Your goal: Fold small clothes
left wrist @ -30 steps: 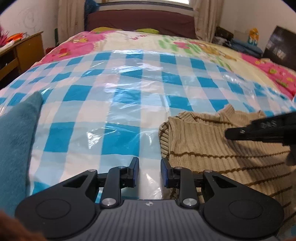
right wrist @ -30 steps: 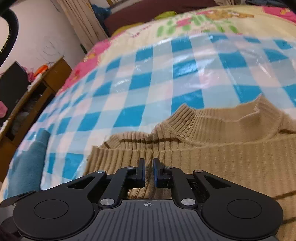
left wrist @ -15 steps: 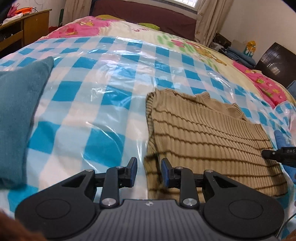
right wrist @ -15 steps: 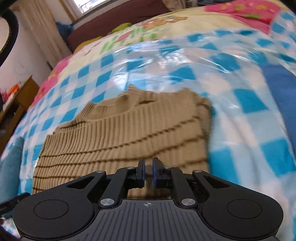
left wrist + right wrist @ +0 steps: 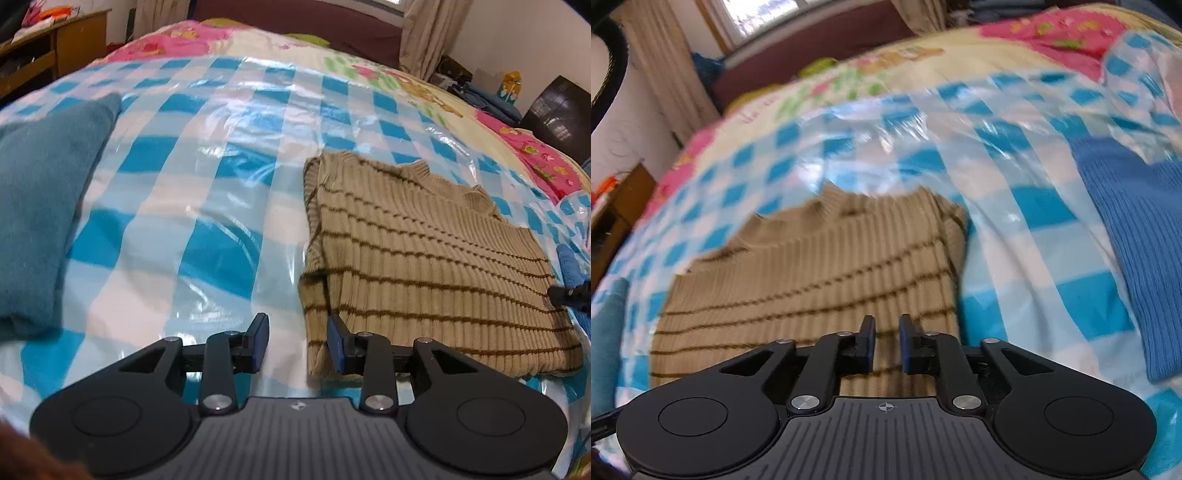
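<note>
Two grippers over the bed, and we sweep from the left: a teal fleece cloth [image 5: 40, 206] lies bunched at the far left of the glossy blue-and-white checked plastic sheet [image 5: 207, 192]. Next, the left gripper [image 5: 297, 341], jaws just been opening, parted and empty, straddling the near left corner of the tan ribbed sweater with thin brown stripes [image 5: 417, 266]. That sweater lies flat mid-sheet, collar pointing away. Over its near right part hangs the right gripper [image 5: 886, 341], jaws just been opening too, a narrow gap, nothing pinched between them. Further right, well apart from the sweater, a blue ribbed knit garment [image 5: 1134, 236] lies on the sheet.
</note>
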The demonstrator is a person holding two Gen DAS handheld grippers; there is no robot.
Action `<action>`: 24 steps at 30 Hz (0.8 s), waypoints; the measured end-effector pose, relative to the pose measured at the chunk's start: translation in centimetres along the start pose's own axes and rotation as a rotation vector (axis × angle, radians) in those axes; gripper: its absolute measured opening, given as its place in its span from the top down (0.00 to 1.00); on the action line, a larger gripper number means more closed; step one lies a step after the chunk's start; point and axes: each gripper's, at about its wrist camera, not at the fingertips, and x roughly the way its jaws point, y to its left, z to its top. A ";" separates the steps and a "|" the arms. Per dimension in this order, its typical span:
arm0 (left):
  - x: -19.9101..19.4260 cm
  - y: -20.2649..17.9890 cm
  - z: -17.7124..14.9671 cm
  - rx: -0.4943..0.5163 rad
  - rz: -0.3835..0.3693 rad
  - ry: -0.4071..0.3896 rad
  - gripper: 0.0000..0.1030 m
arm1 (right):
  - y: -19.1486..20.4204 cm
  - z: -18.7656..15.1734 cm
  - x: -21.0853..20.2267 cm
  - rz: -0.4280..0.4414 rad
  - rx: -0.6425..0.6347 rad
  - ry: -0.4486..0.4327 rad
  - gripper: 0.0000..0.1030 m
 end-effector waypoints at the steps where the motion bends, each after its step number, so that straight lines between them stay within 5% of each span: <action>1: 0.0 0.0 -0.2 -0.005 -0.010 0.000 0.63 | -0.1 -0.2 0.2 -0.013 0.011 0.012 0.83; 8: 0.7 -1.5 -1.1 0.076 0.005 0.026 0.62 | -0.8 -1.2 0.4 -0.049 0.019 -0.003 0.88; 15: 0.4 -1.7 -1.2 0.067 -0.003 0.028 0.62 | -0.5 -1.6 -1.7 -0.039 0.017 -0.064 0.84; 20: 0.7 -1.8 -1.5 0.061 0.004 0.051 0.61 | -2.7 -2.2 -0.2 -0.043 0.080 0.001 0.85; 24: 0.1 -1.5 -1.5 0.031 -0.010 0.040 0.61 | -2.0 -1.7 -1.8 -0.037 0.074 -0.042 0.82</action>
